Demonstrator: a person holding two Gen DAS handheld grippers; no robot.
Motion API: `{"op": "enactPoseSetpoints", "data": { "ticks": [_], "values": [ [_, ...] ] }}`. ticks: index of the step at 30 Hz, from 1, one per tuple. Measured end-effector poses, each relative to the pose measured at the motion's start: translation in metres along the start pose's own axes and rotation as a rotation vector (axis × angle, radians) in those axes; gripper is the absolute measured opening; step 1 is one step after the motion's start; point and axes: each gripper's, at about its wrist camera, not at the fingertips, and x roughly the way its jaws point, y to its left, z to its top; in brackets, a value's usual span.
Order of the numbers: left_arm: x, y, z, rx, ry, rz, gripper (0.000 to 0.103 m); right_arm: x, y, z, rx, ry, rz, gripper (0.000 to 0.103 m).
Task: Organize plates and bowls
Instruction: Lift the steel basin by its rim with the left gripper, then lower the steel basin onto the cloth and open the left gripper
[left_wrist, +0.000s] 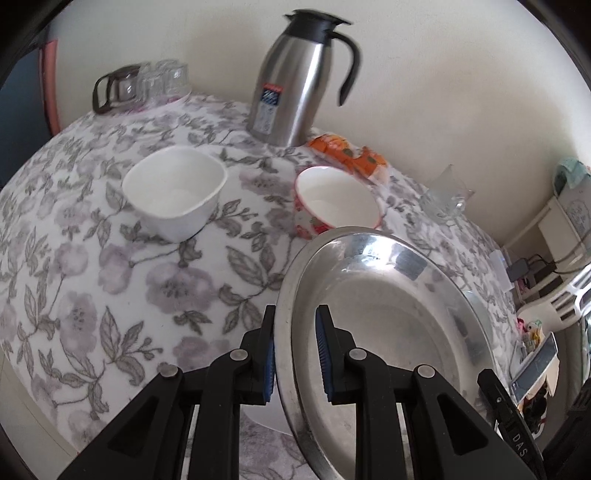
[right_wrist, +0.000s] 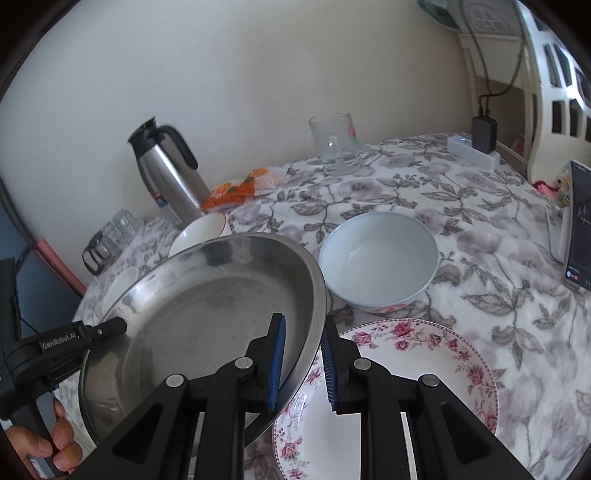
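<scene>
Plain cream-white wall runs behind the table, no pictures or anything on it. The table itself is covered in a white cloth with grey-purple flowers and leaves. Over on the right there's a white painted piece of furniture with cut-out openings. Light's soft and even, looks like daytime.
</scene>
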Motion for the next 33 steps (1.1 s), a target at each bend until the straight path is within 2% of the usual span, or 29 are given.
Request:
{"op": "enactPoseSetpoints", "data": {
  "ticks": [7,17,28,33],
  "values": [
    [0.009,0.019,0.0,-0.039,0.014,-0.008,0.021,0.016,0.006,-0.007,-0.021,0.036,-0.004,0.021],
    [0.026,0.038,-0.004,-0.112,0.083,-0.026,0.021,0.021,0.013,-0.01,-0.047,0.042,-0.006,0.021],
    [0.031,0.042,-0.004,-0.101,0.073,0.017,0.021,0.033,0.023,-0.018,-0.116,0.084,-0.042,0.021],
    [0.038,0.047,-0.005,-0.12,0.1,0.021,0.021,0.04,0.024,-0.022,-0.131,0.112,-0.056,0.021]
  ]
}}
